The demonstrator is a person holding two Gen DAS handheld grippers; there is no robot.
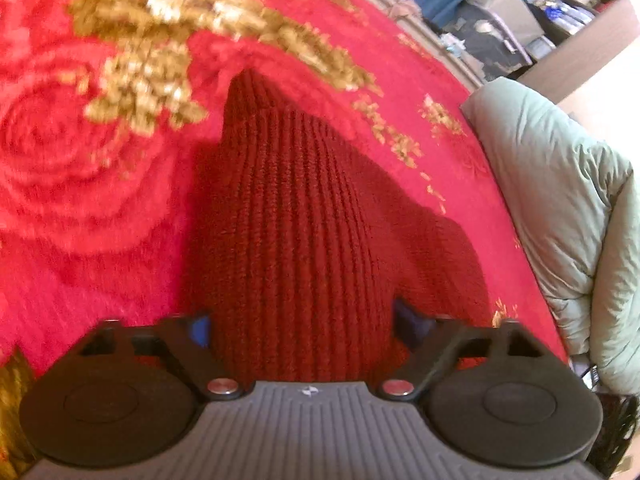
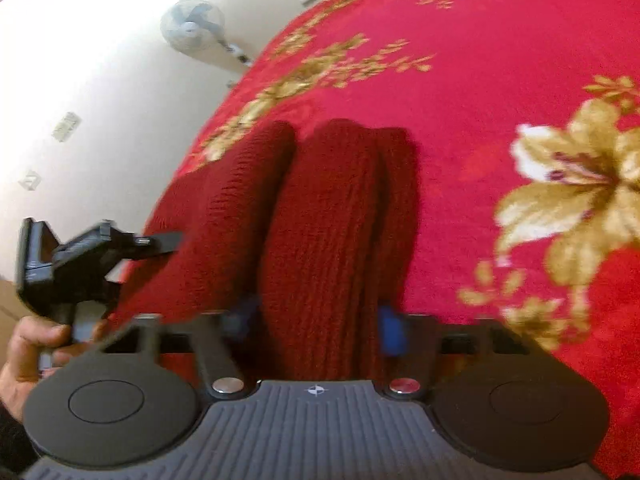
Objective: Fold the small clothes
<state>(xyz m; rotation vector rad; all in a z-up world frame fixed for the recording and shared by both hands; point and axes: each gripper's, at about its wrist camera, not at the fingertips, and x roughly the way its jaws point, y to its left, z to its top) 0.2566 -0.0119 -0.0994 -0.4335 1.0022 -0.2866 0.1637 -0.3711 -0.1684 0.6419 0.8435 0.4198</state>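
Dark red ribbed knitwear is lying on a bright red fluffy blanket with golden flowers, and both claws are working on it.

Seen from the left wrist, the left gripper is sitting at the bottom centre of the frame. Its two blue-padded fingers are standing on each side of a raised ridge of the knit garment, and the cloth is filling the whole gap between them. The pads are touching the wool on both sides, so the claw is half closed and is gripping the fold. The garment is running from there up to the middle of the frame, where it is ending in a narrow tip. A pale green padded cover is lying at the right edge.

Seen from the right wrist, the right gripper is pinching a thick bunch of the same garment at the lower centre, with its blue pads pressing into the cloth. The left gripper is showing at the left edge, touching the side of the garment, and a hand is holding its handle. A white fan is standing in the upper left, by the wall.
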